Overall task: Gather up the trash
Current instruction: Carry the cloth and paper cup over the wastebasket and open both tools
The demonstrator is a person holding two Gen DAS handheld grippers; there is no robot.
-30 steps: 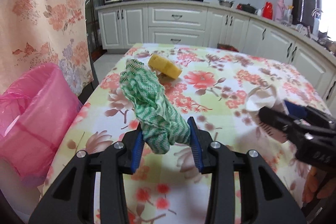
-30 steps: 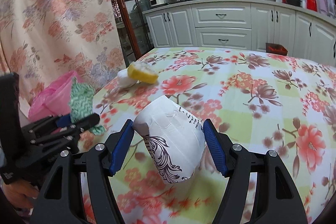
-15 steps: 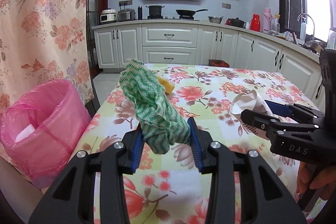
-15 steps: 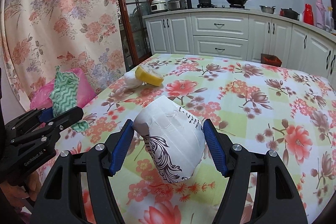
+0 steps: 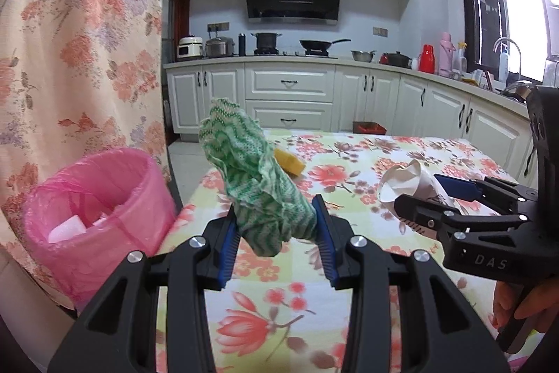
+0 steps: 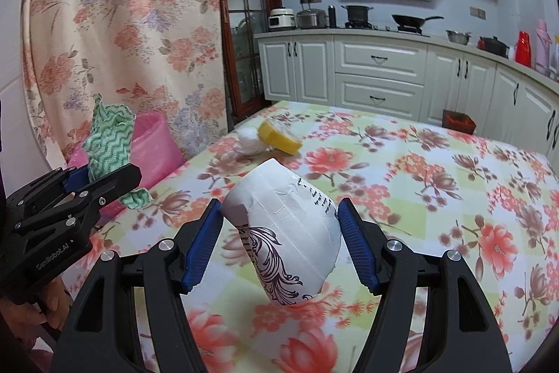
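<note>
The green cloth (image 5: 258, 184) and the crushed paper cup (image 6: 286, 233) are both lifted off the surface (image 6: 436, 170). Compared with a second ago, the two have risen and swung toward the pink bin (image 5: 94, 215), which now shows more of its mouth, with white scraps already inside. That suggests the carry is nearly over and the drop comes next.

The left claw (image 5: 276, 233) is narrowly set, its pads pinching the cloth's lower end, the rest standing up above them. The right claw (image 6: 281, 240) stands wider, clamped on the cup's sides.

A yellow sponge (image 6: 279, 135) and a white wad (image 6: 249, 140) lie on the surface, not yet collected.
</note>
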